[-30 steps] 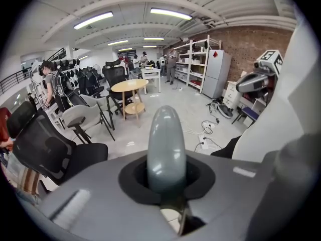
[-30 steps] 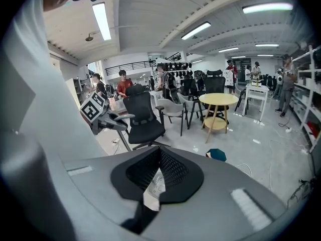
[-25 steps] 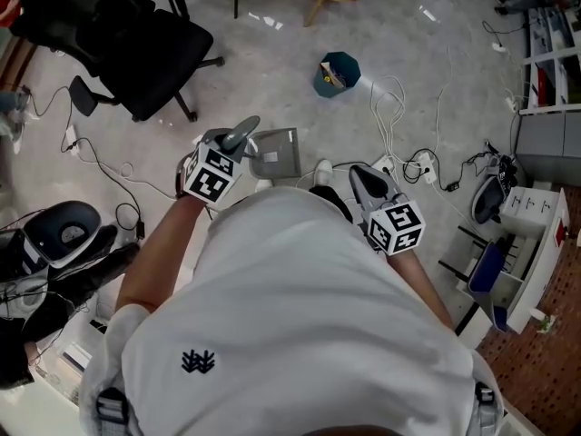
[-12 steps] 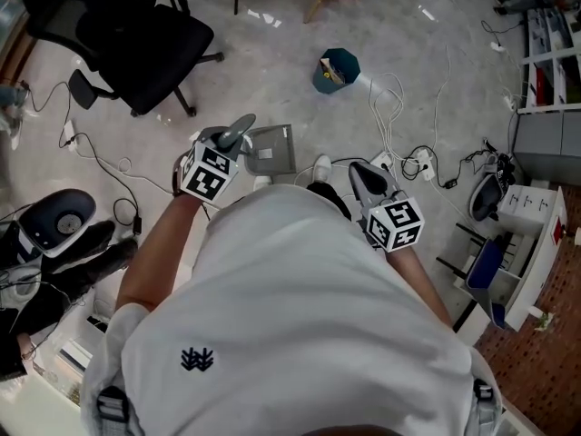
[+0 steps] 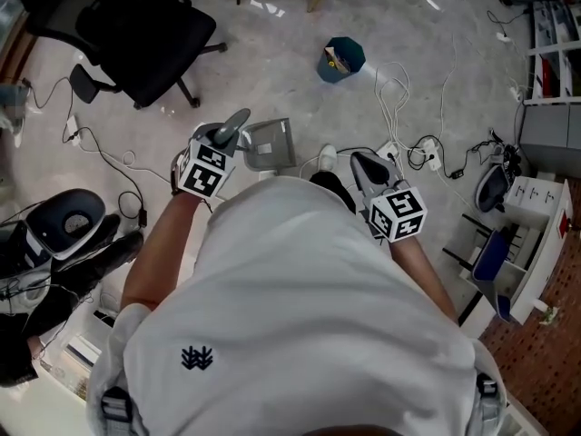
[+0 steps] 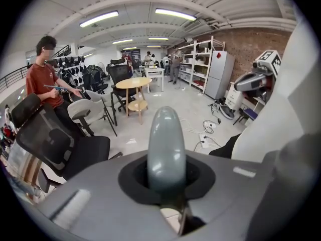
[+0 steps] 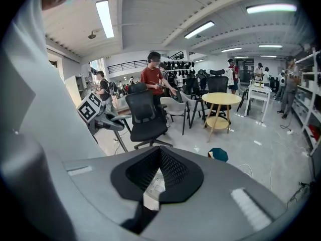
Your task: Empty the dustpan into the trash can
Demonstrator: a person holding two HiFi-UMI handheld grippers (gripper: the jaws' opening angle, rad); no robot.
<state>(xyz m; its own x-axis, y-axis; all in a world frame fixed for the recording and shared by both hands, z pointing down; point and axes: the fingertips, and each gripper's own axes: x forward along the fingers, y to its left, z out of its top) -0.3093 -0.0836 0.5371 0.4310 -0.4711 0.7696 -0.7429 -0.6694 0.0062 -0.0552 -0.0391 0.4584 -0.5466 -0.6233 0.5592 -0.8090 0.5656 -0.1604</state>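
Observation:
In the head view the grey dustpan [image 5: 270, 143] hangs level in front of the person, above the floor. My left gripper [image 5: 227, 134] is shut on its rounded grey handle [image 6: 166, 147], which stands up between the jaws in the left gripper view. The right gripper [image 5: 363, 165] is held beside the person's right side, shut with nothing in it; its black pads [image 7: 173, 170] meet in a V. The small teal trash can [image 5: 342, 58] stands on the floor ahead and slightly right, some way beyond the pan. It also shows in the right gripper view as the teal can [image 7: 218, 154].
A black office chair [image 5: 136, 44] stands ahead on the left. White cables and a power strip [image 5: 408, 153] lie on the floor to the right of the can. A round wooden table [image 7: 220, 100] stands behind the can. Shelves [image 5: 531, 234] line the right side.
The person has shifted slightly forward with the dustpan still held by my left gripper. Both grippers keep the same pose. The trash can sits a little higher in the view.

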